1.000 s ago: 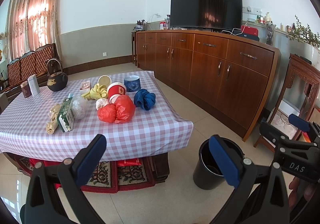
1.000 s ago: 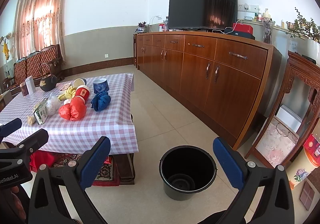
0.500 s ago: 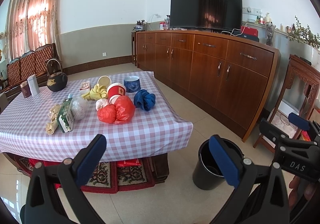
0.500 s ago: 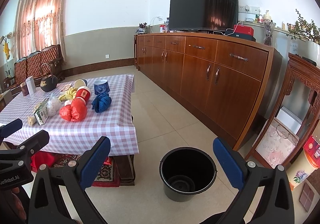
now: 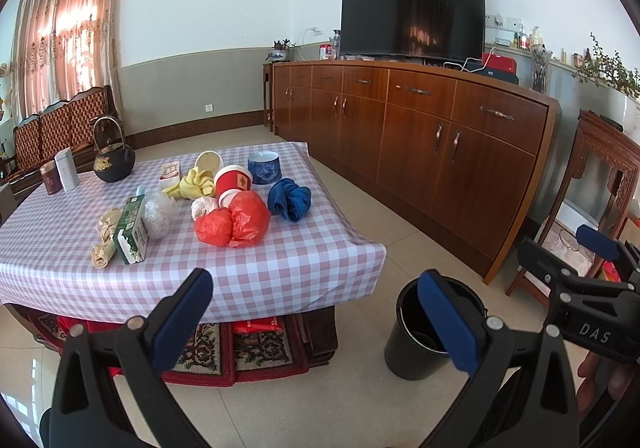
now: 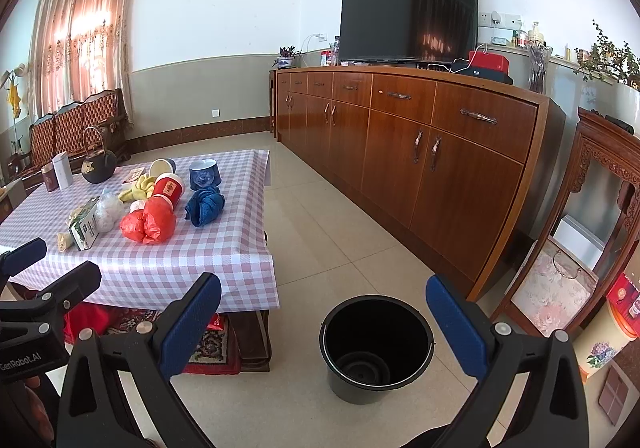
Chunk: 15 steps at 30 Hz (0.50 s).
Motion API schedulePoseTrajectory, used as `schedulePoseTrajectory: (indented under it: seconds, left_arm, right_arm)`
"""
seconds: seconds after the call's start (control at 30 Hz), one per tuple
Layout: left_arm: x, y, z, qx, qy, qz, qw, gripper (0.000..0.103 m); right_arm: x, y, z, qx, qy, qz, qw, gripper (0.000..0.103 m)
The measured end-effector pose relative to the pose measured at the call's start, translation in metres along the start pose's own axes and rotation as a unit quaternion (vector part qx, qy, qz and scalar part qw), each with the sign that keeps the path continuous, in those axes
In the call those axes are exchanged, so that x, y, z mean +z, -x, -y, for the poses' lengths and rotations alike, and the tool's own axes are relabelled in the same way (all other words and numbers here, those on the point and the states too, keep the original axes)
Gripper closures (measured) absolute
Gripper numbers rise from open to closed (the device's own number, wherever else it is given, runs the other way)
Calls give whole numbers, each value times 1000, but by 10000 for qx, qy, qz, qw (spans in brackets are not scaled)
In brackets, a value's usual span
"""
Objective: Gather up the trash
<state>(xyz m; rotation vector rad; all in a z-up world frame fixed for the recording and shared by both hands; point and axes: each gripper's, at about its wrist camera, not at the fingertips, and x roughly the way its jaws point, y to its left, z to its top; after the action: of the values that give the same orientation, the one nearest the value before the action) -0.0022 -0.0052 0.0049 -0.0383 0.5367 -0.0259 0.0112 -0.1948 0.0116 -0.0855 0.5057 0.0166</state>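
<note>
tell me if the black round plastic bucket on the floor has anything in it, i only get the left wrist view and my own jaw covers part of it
Observer: The right wrist view looks straight down into the black round plastic bucket. It is empty, and its bare bottom is visible.
Operator: ok and is the right gripper free, i only see its side
Observer: Yes. The right gripper has its jaws wide open with nothing between them.
</note>
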Motion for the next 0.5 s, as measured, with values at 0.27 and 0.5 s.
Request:
schedulePoseTrajectory:
  seconds: [0.27,0.5]
  left_arm:
    - [-2,-1,-3,39,51,-15,10000,0]
    - [-4,-3,-25,326,161,-34,9993,0]
  right_arm:
    - [-3,-2,0,24,-22,-33,10000,0]
    - [-4,-13,-6,293,-4,-117,9995,0]
